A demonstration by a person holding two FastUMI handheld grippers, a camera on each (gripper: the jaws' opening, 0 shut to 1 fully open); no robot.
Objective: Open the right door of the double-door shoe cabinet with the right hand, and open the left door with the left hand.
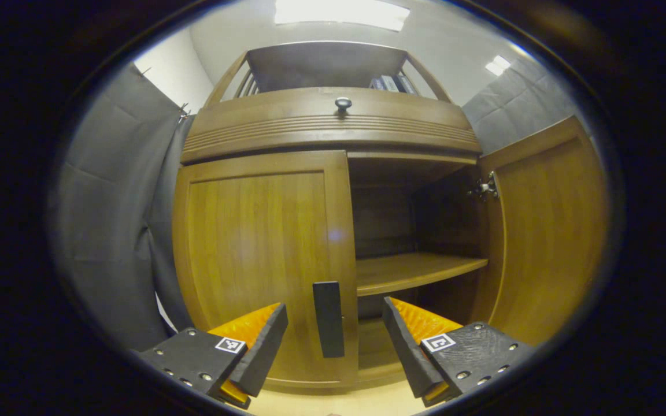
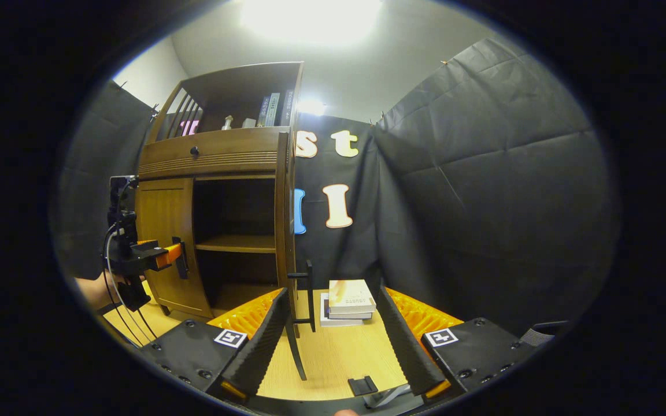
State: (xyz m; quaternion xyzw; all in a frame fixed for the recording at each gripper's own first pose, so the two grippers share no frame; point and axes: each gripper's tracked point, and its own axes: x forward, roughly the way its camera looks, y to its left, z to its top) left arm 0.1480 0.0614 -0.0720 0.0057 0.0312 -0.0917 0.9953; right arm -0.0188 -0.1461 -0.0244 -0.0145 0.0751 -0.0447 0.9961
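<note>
At the lower centre of the left gripper view, the left claw (image 1: 334, 335) gapes wide around the closed left door's handle (image 1: 328, 319); pinch it squarely, then swing outward, the open right claw (image 2: 328, 335) staying off the open right door (image 2: 284, 219).

Light source: ceiling panels (image 1: 341, 13) overhead, blown out to plain white in both views; in the right gripper view the glare (image 2: 310, 20) spreads into a soft halo.
Brightness: moderate and warm on the wooden cabinet (image 1: 263, 231); its open inside (image 1: 402, 214) falls into deep shadow.
Reflection: a faint pale flare spot (image 1: 336, 234) sits on the closed door's edge.
Dark cloth: the booth's wall (image 2: 483, 190) soaks up light, showing only dull creases.
Distortion: strong fisheye bending; straight cabinet edges bow outward towards the rim.
Sharpness: centre fairly crisp; edges soften and dim.
</note>
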